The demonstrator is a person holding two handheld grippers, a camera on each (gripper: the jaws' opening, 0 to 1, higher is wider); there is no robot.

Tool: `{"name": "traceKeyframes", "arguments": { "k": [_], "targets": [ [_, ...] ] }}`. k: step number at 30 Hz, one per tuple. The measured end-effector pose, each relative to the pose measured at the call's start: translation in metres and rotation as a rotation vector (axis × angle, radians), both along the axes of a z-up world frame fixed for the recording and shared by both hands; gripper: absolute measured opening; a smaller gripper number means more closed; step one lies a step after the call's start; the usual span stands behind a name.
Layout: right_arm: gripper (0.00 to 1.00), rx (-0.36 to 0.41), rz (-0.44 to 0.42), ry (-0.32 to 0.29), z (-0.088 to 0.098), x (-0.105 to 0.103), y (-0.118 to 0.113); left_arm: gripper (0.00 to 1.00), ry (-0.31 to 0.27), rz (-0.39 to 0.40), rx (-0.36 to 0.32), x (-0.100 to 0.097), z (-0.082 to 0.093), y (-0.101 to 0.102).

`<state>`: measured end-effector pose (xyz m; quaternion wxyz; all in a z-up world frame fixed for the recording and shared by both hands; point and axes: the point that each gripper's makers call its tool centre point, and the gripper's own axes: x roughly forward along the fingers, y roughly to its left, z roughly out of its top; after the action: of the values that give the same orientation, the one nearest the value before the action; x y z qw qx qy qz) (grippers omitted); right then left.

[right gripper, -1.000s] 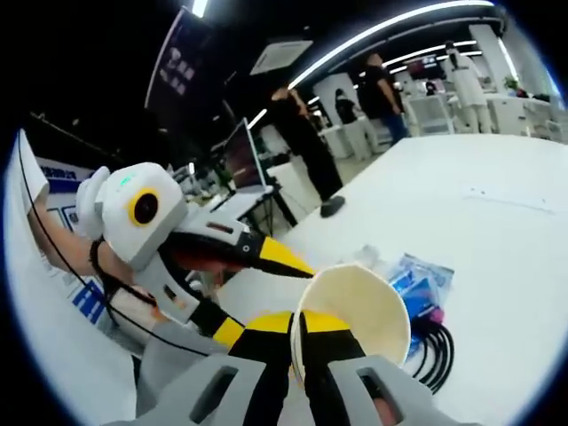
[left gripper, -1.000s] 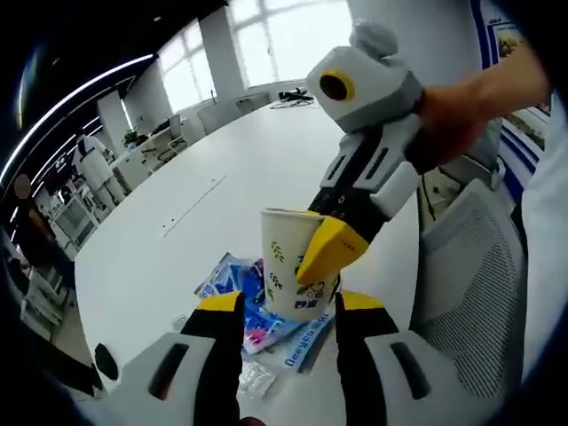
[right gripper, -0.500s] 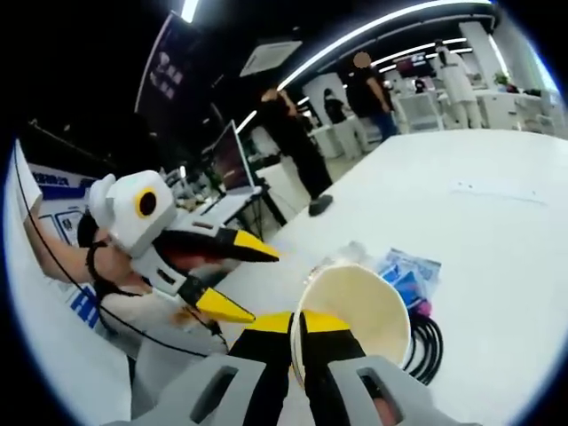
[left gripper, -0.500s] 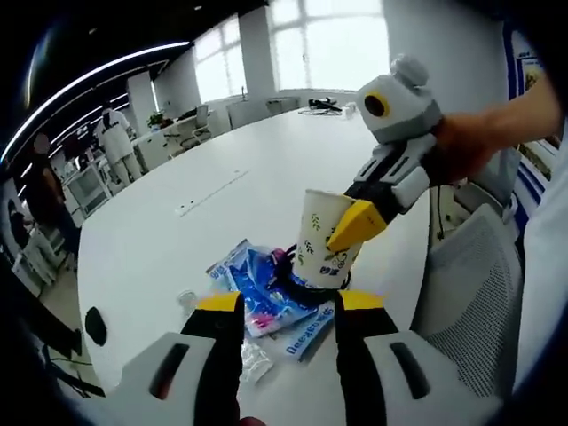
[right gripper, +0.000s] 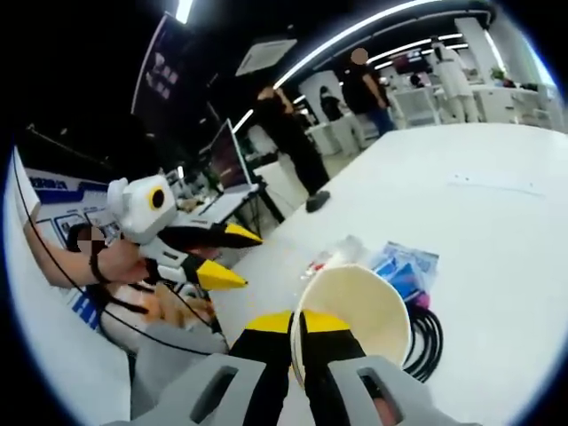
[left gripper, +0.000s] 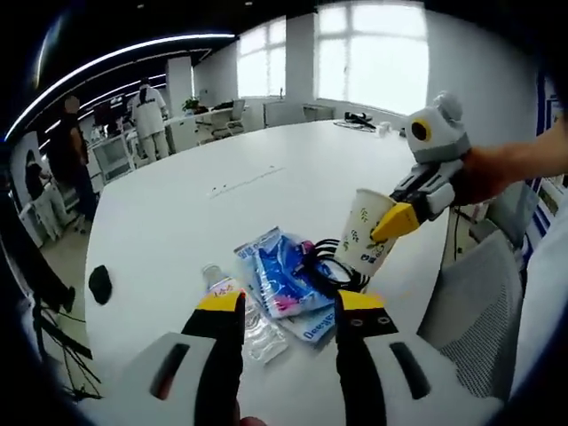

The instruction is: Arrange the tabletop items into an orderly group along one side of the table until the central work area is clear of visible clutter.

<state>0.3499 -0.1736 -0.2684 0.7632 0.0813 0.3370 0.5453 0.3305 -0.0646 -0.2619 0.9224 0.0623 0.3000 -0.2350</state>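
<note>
My right gripper (right gripper: pixel 297 321) is shut on the rim of a white paper cup (right gripper: pixel 355 306) printed with green leaves. In the left gripper view this cup (left gripper: pixel 371 241) hangs tilted just above the table's right edge, with the right gripper (left gripper: pixel 392 225) pinching its rim. My left gripper (left gripper: pixel 290 306) is open with nothing between its jaws, short of the pile. From the left of the right gripper view the left gripper (right gripper: pixel 217 257) shows open, apart from the cup. Blue packets (left gripper: pixel 280 280), a black cable coil (left gripper: pixel 330 264) and a clear plastic bottle (left gripper: pixel 250 318) lie together on the white table (left gripper: pixel 195 213).
A small black object (left gripper: pixel 100 284) lies near the table's left edge. A grey mesh chair (left gripper: pixel 479 311) stands by the right edge. Several people (right gripper: pixel 293 133) stand beyond the far side, near a monitor (right gripper: pixel 229 158). The blue packets (right gripper: pixel 404 271) and cable (right gripper: pixel 428 342) lie under the cup.
My left gripper has drawn back from the cup and the pile, so both look smaller and the bottle has come into sight. The right gripper still holds the cup.
</note>
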Motion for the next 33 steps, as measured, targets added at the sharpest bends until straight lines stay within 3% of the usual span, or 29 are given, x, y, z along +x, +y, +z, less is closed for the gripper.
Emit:
{"name": "traceKeyframes", "arguments": {
  "k": [7,19,33],
  "targets": [
    [0.0,-0.008,-0.004,0.01,-0.003,-0.001,-0.004,0.4,0.006,0.134,-0.053,-0.004,-0.005,0.042],
    [0.0,-0.047,0.018,0.023,-0.009,-0.004,-0.007,0.42,0.019,0.285,-0.096,-0.028,-0.014,0.091],
    [0.0,-0.08,-0.009,0.036,-0.016,0.025,0.002,0.53,0.028,0.385,-0.159,-0.047,-0.021,0.118]
  ]
}}
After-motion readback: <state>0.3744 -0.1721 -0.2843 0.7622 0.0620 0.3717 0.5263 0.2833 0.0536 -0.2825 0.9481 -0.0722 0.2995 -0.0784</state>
